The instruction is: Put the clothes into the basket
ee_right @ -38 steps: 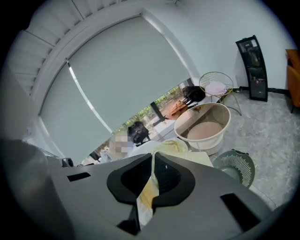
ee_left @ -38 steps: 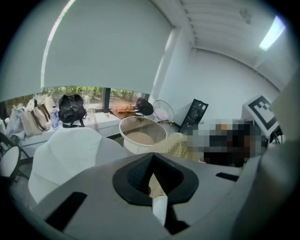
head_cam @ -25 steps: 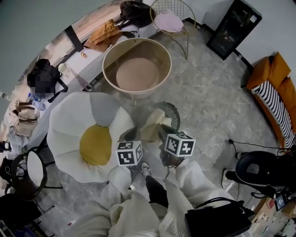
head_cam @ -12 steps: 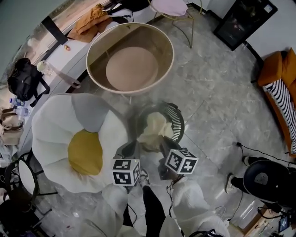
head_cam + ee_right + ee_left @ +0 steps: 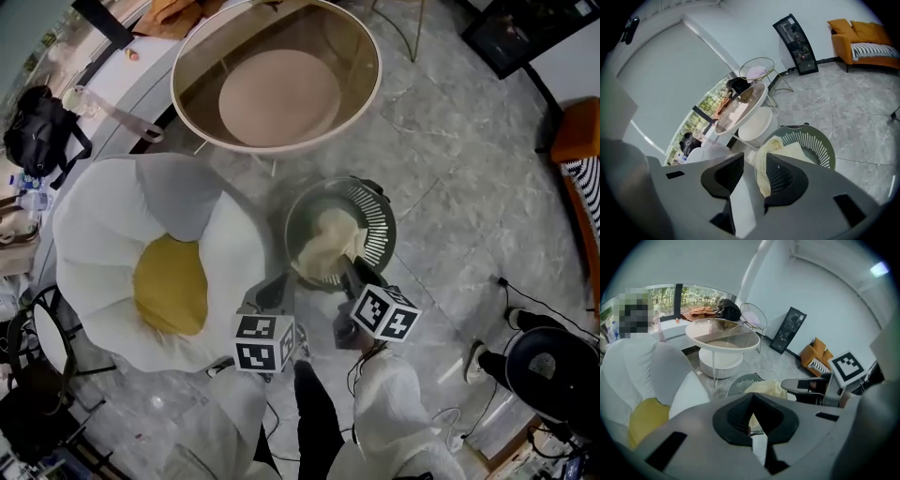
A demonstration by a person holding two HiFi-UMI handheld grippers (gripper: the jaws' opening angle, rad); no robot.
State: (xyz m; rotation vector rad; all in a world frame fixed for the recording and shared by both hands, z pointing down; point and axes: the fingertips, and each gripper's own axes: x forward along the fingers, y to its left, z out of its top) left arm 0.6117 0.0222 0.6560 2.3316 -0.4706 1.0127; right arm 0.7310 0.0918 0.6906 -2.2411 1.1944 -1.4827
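My right claw (image 5: 752, 161) stands wide apart over the green basket (image 5: 379, 217), just below the centre of the head view. Its jaws have just been opening. A cream cloth (image 5: 326, 246) lies heaped in the basket. In the right gripper view one fold of it runs up between the jaws, close along the right-hand one, and the pads do not press it. My left claw (image 5: 751, 395) has its jaws together at the tips, gripping nothing, just beside the basket's lower-left rim. A flower-shaped white cushion (image 5: 103, 225) with a yellow middle fills the left of the frame. A round glass-topped table (image 5: 356, 56) sits at top centre.
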